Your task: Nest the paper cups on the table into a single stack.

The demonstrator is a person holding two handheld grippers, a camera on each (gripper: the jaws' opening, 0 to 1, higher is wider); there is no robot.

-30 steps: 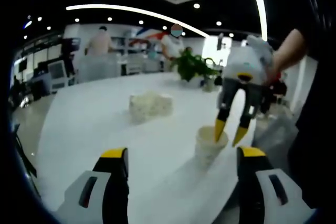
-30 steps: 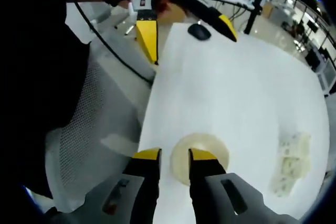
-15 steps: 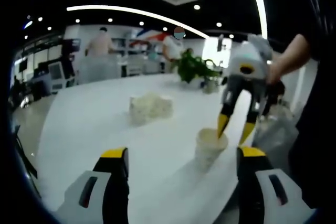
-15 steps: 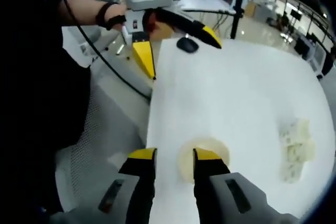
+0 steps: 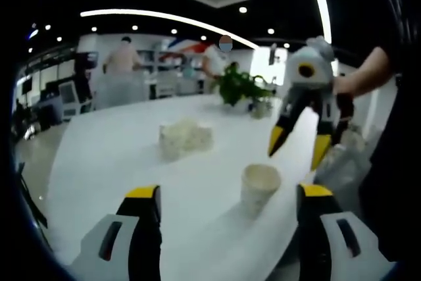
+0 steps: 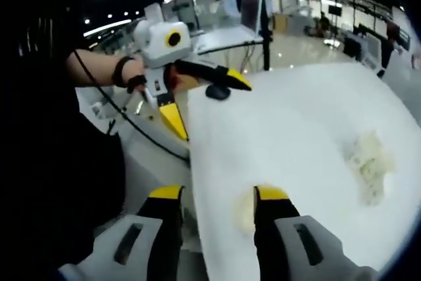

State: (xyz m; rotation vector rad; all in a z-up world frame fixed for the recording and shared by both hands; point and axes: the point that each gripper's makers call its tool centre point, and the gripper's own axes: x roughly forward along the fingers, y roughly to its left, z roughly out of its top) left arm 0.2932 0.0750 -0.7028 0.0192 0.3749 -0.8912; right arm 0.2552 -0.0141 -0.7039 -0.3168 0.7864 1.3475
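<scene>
Standing alone near the worktop edge: one paper cup (image 5: 259, 188), upright, both claws off it.
Right claw (image 5: 294, 147) hangs above and just beside the cup, jaws spread, gripping nothing. Left claw (image 5: 225, 203) is also spread wide and empty, cup between its jaws' line of sight. White worktop (image 5: 118, 156) also carries a crumpled white lump (image 5: 185, 138), well apart from the cup; potted plant (image 5: 239, 85) at far edge.
</scene>
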